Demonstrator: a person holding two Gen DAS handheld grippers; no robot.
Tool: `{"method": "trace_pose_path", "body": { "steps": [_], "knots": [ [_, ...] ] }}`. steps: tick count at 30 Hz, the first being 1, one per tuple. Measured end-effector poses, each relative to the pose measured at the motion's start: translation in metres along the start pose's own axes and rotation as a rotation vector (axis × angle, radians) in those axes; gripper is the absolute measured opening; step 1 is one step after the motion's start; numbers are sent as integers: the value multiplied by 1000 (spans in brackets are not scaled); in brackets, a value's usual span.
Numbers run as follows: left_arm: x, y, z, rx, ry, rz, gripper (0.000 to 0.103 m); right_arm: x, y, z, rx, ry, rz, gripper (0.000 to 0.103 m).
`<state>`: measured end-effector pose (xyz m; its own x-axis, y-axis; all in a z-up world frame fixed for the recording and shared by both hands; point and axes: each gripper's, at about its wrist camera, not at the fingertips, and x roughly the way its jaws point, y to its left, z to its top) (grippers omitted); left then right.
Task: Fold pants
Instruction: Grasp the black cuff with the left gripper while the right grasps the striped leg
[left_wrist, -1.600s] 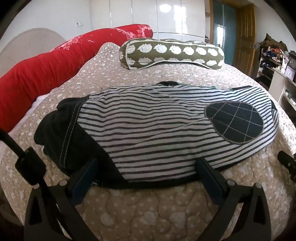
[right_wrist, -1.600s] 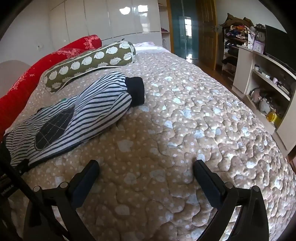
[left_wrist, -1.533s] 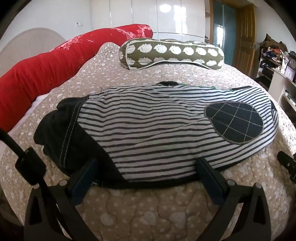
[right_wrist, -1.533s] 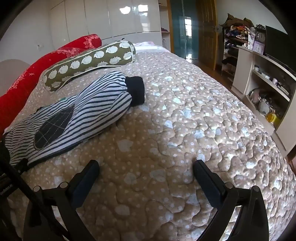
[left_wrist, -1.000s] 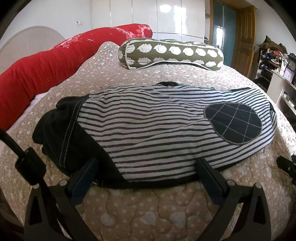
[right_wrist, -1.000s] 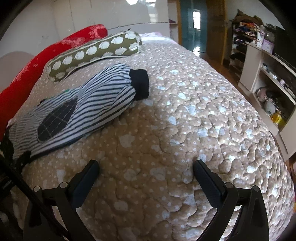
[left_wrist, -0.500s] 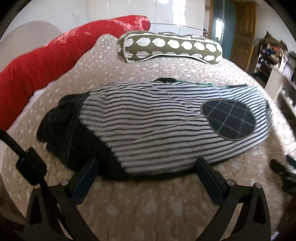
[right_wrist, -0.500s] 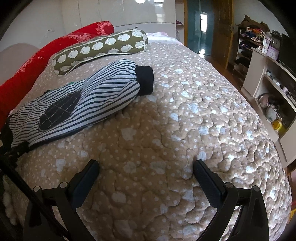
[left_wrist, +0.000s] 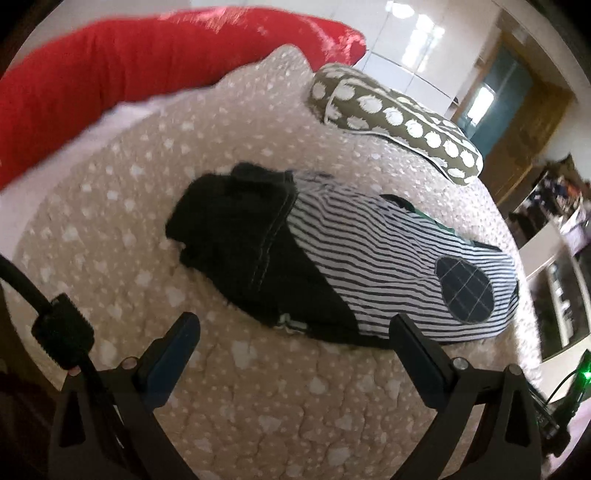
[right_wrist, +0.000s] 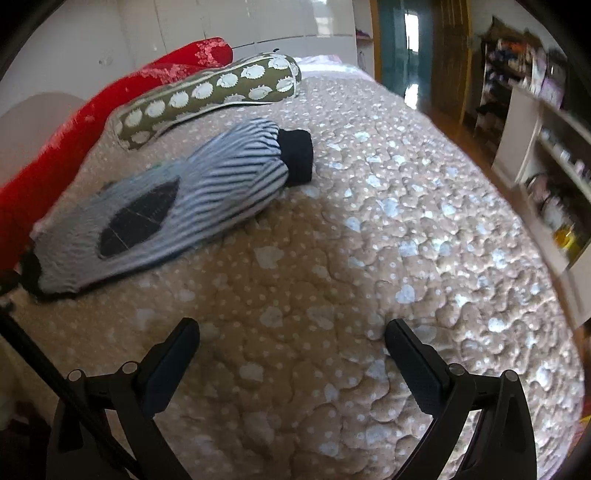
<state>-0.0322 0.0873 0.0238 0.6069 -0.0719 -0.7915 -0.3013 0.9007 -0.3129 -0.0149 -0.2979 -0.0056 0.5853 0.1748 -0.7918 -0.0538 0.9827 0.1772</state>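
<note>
Black-and-white striped pants (left_wrist: 373, 258) with a dark waistband (left_wrist: 236, 229) and a dark checked knee patch (left_wrist: 467, 291) lie flat on the quilted bed. My left gripper (left_wrist: 295, 345) is open and empty, just short of the waistband end. In the right wrist view the pants (right_wrist: 192, 206) lie up left, with a dark cuff (right_wrist: 295, 155) at the far end. My right gripper (right_wrist: 291, 350) is open and empty over bare quilt, well short of the pants.
A beige dotted quilt (right_wrist: 369, 258) covers the bed. An olive bolster pillow (left_wrist: 399, 122) and a long red cushion (left_wrist: 129, 66) lie behind the pants. White shelves with clutter (right_wrist: 554, 166) stand to the right of the bed. A door (right_wrist: 406, 44) is at the back.
My left gripper has swung left and pulled back, so the waistband end now sits ahead. My right gripper has lifted and tilted a little. Both stay open. The pants have not moved.
</note>
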Motion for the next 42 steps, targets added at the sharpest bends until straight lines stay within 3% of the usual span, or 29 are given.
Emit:
{"method": "trace_pose_path", "body": {
  "steps": [7, 16, 17, 18, 19, 20, 21, 22, 23, 30, 36, 39, 42],
  "knots": [
    [18, 2, 10, -85, 66, -166, 101, -1, -10, 27, 135, 12, 273, 97],
    [49, 9, 38, -202, 123, -288, 99, 48, 9, 73, 192, 10, 330, 92],
    [52, 10, 41, -210, 128, -283, 89, 54, 11, 80, 200, 2, 329, 91],
    [55, 9, 45, -215, 134, -263, 73, 57, 10, 82, 208, 2, 326, 87],
    [59, 9, 48, -214, 145, -235, 62, 62, 11, 87, 219, -3, 310, 79],
    [63, 9, 50, -212, 157, -211, 33, 66, 11, 91, 237, -13, 308, 69],
    [66, 9, 52, -209, 172, -196, 22, 69, 9, 94, 260, -12, 318, 44],
    [68, 10, 54, -212, 180, -204, 20, 73, 5, 97, 304, 4, 354, 22],
    [67, 9, 55, -210, 178, -209, 17, 76, 1, 98, 358, 24, 432, 18],
    [39, -1, 45, -150, 154, -203, 16, 23, 8, 86, 304, -42, 412, 14],
    [20, -8, 21, -73, 142, -162, 18, -13, -8, 58, 288, -70, 385, 14],
    [20, -6, 12, -52, 146, -120, 21, -6, -15, 41, 281, -25, 300, 23],
    [6, -2, 9, -54, 130, -127, 22, -8, -25, 26, 300, -21, 217, 42]
  ]
}}
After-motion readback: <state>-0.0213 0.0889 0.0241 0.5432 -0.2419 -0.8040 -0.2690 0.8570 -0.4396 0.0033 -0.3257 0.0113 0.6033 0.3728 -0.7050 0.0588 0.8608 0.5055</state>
